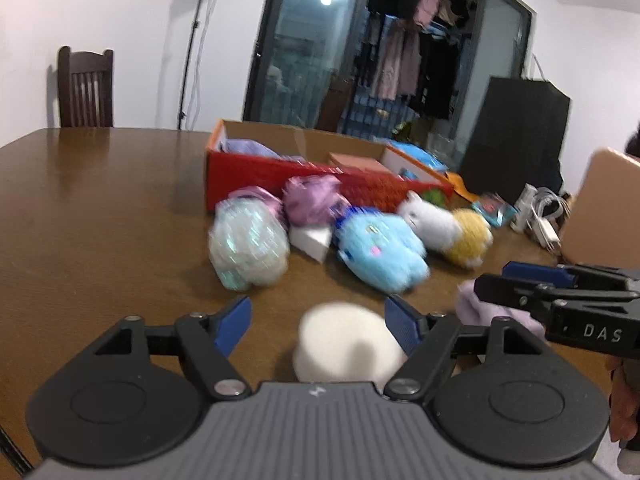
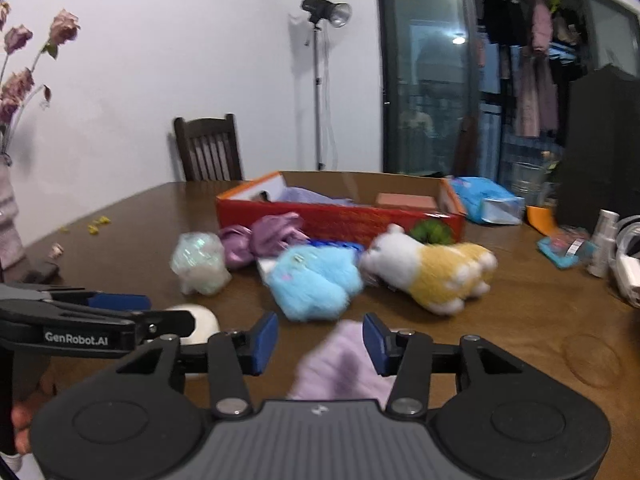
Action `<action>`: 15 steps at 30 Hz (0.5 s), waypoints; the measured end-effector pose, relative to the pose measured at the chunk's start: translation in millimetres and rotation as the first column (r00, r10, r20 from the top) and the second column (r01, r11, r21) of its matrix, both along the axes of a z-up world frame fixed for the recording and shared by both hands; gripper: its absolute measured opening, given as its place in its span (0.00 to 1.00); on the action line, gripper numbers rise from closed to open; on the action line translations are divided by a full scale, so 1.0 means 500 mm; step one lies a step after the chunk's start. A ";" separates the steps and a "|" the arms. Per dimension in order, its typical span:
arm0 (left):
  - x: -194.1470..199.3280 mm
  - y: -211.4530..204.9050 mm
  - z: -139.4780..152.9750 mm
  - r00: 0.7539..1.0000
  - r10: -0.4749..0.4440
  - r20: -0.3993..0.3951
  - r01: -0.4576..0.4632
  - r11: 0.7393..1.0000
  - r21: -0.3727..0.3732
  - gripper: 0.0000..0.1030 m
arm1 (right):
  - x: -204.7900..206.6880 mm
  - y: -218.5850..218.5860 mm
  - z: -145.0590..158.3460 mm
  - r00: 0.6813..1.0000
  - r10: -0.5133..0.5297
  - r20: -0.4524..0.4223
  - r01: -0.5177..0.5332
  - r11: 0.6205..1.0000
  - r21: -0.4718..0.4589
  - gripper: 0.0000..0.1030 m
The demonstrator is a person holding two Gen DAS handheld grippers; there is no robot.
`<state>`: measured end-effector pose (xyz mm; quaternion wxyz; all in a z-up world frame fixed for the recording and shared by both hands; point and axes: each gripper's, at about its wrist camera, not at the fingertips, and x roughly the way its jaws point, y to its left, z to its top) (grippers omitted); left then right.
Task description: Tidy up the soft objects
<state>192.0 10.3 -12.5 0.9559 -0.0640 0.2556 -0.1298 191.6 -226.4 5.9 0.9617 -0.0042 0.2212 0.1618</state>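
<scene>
While two grippers are held apart-jawed, left gripper round one white foam ball, right gripper round one lilac cloth, neither squeezed, two plush toys seen, fluffy.

The box was red with orange rims, the plush pale blue, the alpaca toy white and yellow, the table brown

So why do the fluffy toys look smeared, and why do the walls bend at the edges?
Left wrist view: motion blur smears the light blue plush toy and round white sponge; lamp glare streaks the brown wooden table. Right wrist view: the lilac soft cloth between the right gripper's fingers is blurred; the fisheye lens bows the walls and darkens the corners.
</scene>
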 end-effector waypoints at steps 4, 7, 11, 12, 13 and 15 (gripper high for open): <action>0.044 0.007 0.033 1.000 -0.019 0.022 0.019 0.999 -0.028 0.73 | 0.082 0.019 0.004 0.999 0.030 -0.036 -0.030 0.999 0.015 0.45; 0.093 -0.009 0.047 0.996 -0.089 0.003 0.089 0.993 -0.071 0.68 | 0.149 0.009 0.006 0.997 0.031 -0.075 -0.026 0.997 0.067 0.45; 0.170 -0.044 0.035 0.982 -0.163 -0.093 0.152 0.981 -0.118 0.60 | 0.225 -0.021 -0.005 0.987 0.028 -0.158 -0.001 0.985 0.170 0.45; 0.191 -0.051 0.026 0.976 -0.177 -0.128 0.159 0.978 -0.137 0.58 | 0.239 -0.029 -0.009 0.984 0.031 -0.176 0.005 0.980 0.197 0.45; 0.211 -0.054 0.016 0.968 -0.184 -0.172 0.155 0.974 -0.166 0.58 | 0.251 -0.036 -0.015 0.980 0.035 -0.194 0.009 0.975 0.220 0.45; 0.245 -0.054 -0.009 0.944 -0.204 -0.258 0.142 0.961 -0.238 0.55 | 0.271 -0.048 -0.030 0.972 0.046 -0.231 0.016 0.966 0.259 0.46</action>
